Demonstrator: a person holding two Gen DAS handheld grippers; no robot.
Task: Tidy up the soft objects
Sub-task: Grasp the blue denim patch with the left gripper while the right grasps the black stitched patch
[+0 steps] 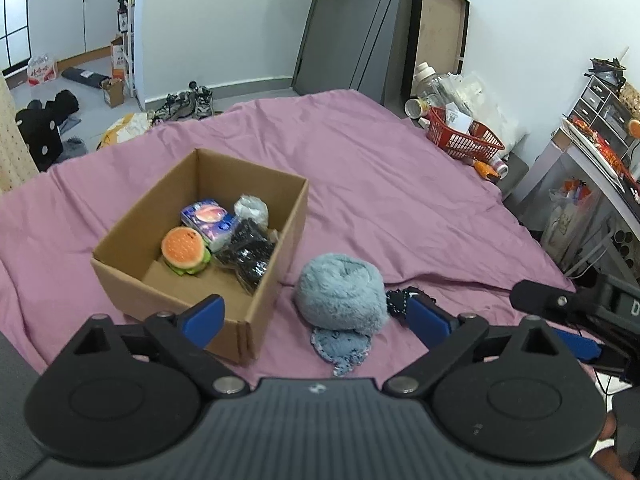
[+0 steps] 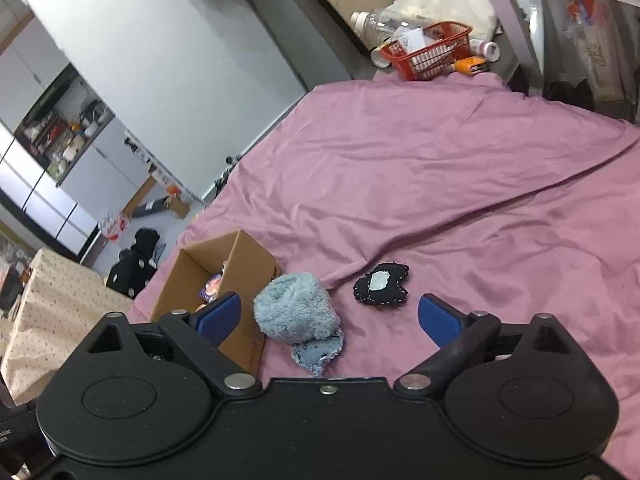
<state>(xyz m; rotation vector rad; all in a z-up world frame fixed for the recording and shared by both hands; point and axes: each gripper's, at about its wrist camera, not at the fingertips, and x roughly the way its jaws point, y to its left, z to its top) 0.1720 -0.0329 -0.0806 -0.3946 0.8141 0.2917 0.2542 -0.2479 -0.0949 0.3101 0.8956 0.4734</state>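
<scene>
My cardboard box [image 1: 256,312] sits on the pink bedsheet [image 1: 400,184] and already holds 4 soft things: a burger-shaped squishy toy [image 1: 185,251], a purple tissue pack [image 1: 208,220], a black item in clear wrap [image 1: 248,254] and a crumpled clear bag [image 1: 251,208]. That part looks done.

By my count 2 things are left outside. The fluffy blue-grey roll [image 1: 340,296] lies on the sheet just beside the box's near corner, with a flat blue knitted end [image 1: 340,346] sticking out under it. Near it, on the side away from the box, lies a small black plush patch with a pale centre [image 2: 381,284].

The fingers of my left gripper [image 1: 316,320] stand wide apart with nothing between them, pointed at the roll. My right gripper [image 2: 330,316] is likewise spread and empty, aimed between the roll and the patch.
</scene>
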